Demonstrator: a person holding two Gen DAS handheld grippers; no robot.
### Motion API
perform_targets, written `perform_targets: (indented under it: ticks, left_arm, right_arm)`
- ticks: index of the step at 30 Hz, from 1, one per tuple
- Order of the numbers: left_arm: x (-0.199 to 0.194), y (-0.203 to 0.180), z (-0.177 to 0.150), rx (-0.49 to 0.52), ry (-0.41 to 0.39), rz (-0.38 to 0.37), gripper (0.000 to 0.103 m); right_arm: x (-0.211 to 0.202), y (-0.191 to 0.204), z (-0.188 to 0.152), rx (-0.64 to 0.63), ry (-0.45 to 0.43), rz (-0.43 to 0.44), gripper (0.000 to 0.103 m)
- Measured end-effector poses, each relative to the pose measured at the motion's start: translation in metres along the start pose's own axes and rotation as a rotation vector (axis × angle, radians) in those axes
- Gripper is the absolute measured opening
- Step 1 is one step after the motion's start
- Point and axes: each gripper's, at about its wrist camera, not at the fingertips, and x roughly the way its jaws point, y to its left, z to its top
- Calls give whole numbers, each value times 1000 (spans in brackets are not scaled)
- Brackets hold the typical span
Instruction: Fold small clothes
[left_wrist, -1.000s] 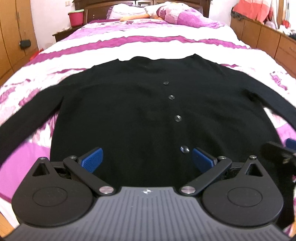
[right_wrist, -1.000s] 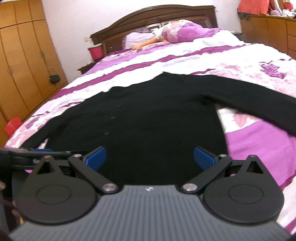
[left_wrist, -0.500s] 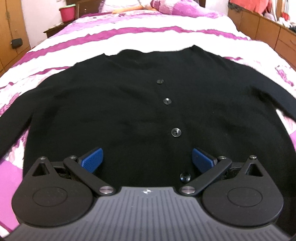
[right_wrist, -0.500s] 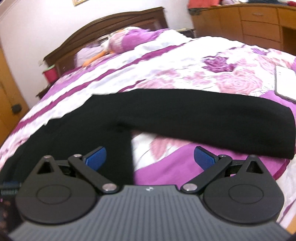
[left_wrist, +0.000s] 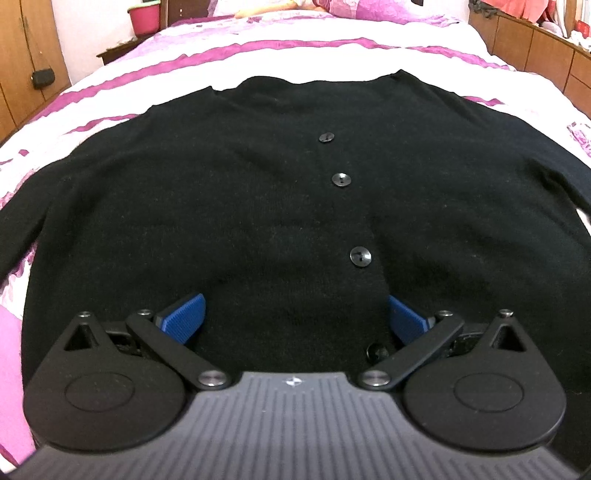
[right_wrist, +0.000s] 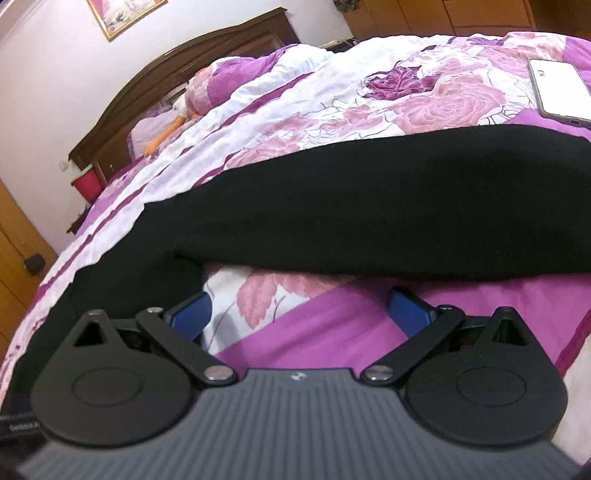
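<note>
1 black cardigan (left_wrist: 258, 206), 4 buttons (left_wrist: 360, 256) | left gripper (left_wrist: 295, 314) fingers wide apart, empty | right gripper (right_wrist: 297, 308) same

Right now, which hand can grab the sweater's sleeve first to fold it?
Right. The right tool is open just short of the black sleeve, which lies across its view. The left tool, also open, sits over the buttoned middle.
</note>
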Motion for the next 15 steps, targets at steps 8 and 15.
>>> perform_targets:
  ticks: [8,15]
  left_arm:
    - [-3,-1,-4,6,-23,5,103]
    - [-4,3,0,-1,-11,-12,103]
  right_arm:
    - [-5,-32,21,221,-43,105,103]
    - [-5,-54,42,319,-167,23,99]
